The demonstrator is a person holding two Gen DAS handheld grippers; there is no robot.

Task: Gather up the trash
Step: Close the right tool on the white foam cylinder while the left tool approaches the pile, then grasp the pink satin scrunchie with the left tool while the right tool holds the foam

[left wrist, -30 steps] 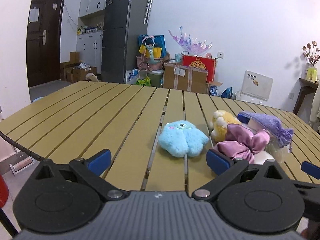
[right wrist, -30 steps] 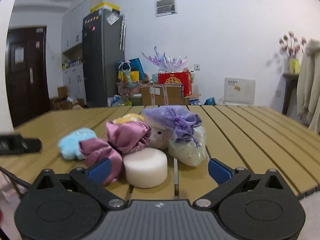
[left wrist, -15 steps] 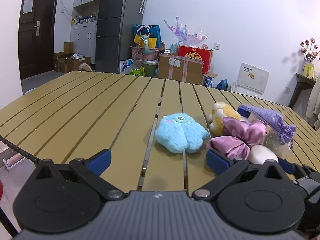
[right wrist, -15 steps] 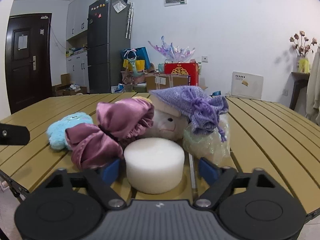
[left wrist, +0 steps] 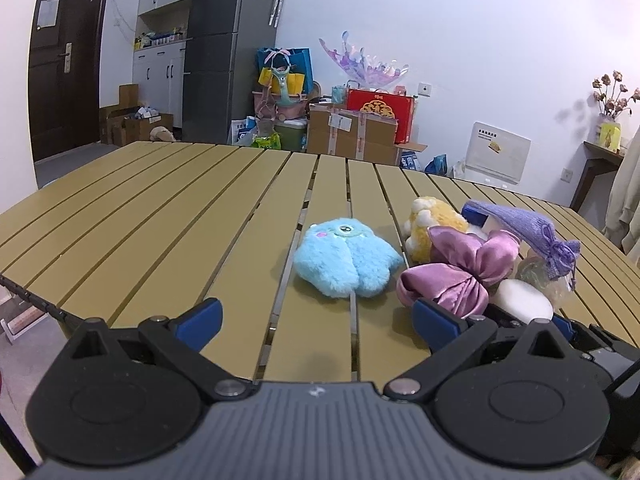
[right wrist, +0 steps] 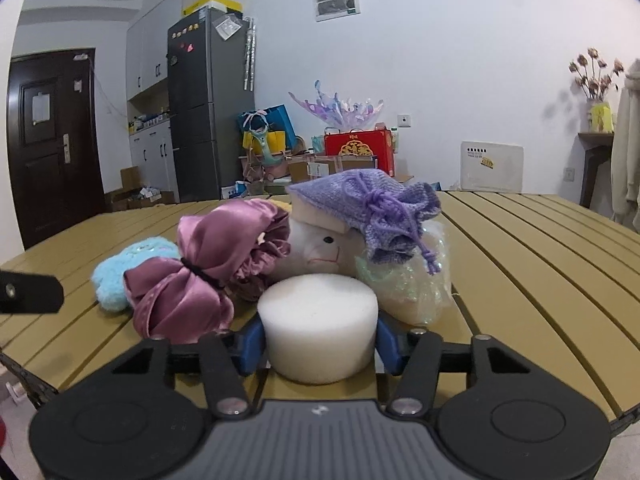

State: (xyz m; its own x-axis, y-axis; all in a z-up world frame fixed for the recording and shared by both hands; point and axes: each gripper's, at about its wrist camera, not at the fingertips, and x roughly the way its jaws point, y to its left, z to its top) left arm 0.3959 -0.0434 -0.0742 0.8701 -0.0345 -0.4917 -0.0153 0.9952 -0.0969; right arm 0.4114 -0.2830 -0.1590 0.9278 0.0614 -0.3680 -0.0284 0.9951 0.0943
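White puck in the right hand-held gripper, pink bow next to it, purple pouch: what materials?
White puck: looks like foam, with a matte, fine-pored, soft-edged surface. Pink bow: satin-like fabric, glossy, gathered in folds and cinched by a dark band. Purple pouch: knitted yarn, with visible ribbing and a knotted drawstring.

A white foam puck, a short upright cylinder with a flat top, stands on the yellow slatted desk near its front edge. It sits between the two blue fingers, which press its sides. Just behind it lie a crumpled clear plastic bag and a purple satin bow, both close against it.
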